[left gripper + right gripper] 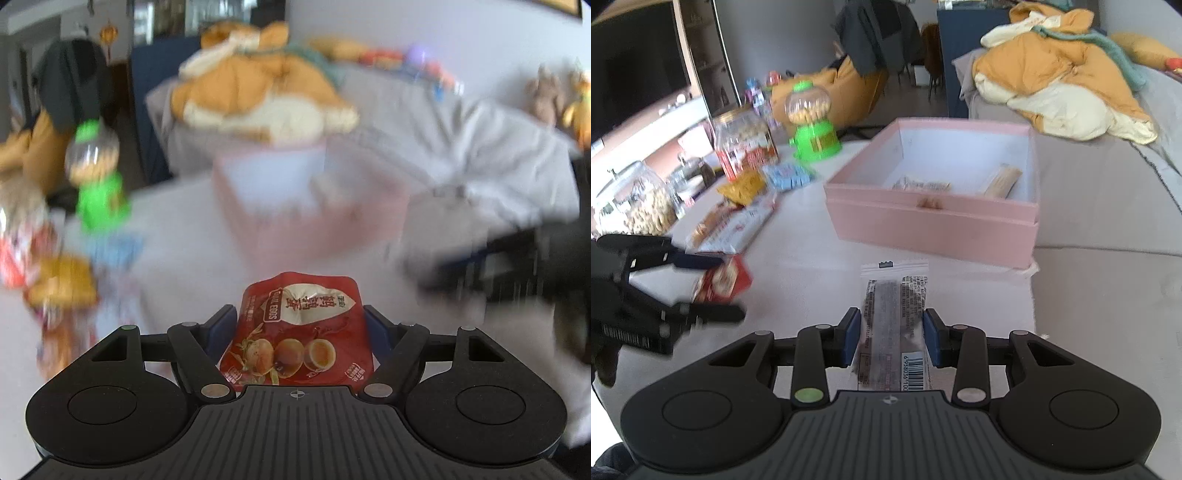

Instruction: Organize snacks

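I'm in a home living room: a grey sofa (1108,177) heaped with an orange quilt (1060,74), a dark TV (631,62) on the wall, snack jars (746,144) on my white surface (798,266)

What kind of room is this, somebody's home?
Most likely a home living room: a grey sofa piled with an orange and cream quilt, a dark TV screen on the left, and a white table spread with snacks around a pink box.

glossy red foil quail-egg pouch (295,332) between left tong pads | shiny silver-and-clear plastic snack-bar wrapper (895,328) between right tong pads | matt pink cardboard box (934,221) ahead of right tongs | glossy green plastic gumball dispenser (812,122) far left ahead
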The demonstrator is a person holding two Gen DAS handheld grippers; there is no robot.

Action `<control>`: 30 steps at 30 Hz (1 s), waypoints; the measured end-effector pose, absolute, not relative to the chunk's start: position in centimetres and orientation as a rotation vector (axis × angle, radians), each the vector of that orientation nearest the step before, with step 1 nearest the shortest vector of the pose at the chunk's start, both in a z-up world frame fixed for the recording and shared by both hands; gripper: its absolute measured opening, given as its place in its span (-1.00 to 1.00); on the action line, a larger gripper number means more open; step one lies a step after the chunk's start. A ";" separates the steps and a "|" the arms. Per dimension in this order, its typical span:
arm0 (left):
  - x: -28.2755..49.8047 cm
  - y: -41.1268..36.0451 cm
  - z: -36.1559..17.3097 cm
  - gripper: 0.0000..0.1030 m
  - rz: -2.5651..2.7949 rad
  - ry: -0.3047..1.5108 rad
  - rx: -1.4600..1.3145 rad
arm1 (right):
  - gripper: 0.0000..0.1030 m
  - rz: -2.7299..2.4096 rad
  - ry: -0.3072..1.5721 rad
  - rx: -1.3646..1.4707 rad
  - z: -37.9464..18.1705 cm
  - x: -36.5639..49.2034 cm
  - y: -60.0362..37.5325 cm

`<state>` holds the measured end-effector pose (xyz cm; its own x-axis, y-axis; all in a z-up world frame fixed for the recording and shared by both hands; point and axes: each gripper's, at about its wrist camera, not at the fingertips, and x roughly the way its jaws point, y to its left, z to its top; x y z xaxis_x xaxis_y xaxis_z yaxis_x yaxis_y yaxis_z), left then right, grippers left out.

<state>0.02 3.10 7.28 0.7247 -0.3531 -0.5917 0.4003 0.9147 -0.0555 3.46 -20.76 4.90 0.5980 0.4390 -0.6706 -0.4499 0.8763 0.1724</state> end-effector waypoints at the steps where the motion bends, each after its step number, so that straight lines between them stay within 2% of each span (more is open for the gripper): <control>1: 1.0 2.7 8.4 0.53 -0.425 0.601 0.053 | -0.30 0.522 0.759 -0.012 5.3 3.1 -21.0; 7: 11.1 -2.1 10.4 0.54 -0.416 0.509 -0.011 | -0.29 0.511 0.730 -0.035 5.9 3.1 -20.2; 12: 18.8 -5.6 7.2 0.57 -0.422 0.680 -0.076 | -0.30 0.488 0.728 -0.004 5.3 4.1 -20.8; 14: 19.1 -6.6 5.8 0.57 -0.359 0.684 0.014 | -0.30 0.487 0.741 0.022 5.0 4.4 -21.2; 17: 17.8 -6.6 5.6 0.55 -0.246 0.546 0.097 | -0.30 0.472 0.741 0.006 4.7 4.4 -21.4; 20: 19.8 -5.2 5.0 0.57 -0.395 0.738 -0.053 | -0.29 0.482 0.734 -0.007 4.5 4.2 -21.2; 25: 18.1 -5.6 4.5 0.56 -0.514 0.709 0.080 | -0.30 0.492 0.750 -0.006 3.9 4.4 -20.3; 28: 17.6 -6.0 4.3 0.40 -0.582 0.725 0.105 | -0.29 0.492 0.762 -0.028 3.6 4.4 -19.7; 30: 17.6 -5.9 4.5 0.40 -0.570 0.720 0.104 | -0.29 0.482 0.770 -0.041 3.5 4.5 -19.5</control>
<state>17.56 -5.90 4.50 0.6074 -0.4575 -0.6495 0.5271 0.8437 -0.1013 4.51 -19.48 3.48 0.6149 0.4038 -0.6773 -0.4332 0.8907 0.1378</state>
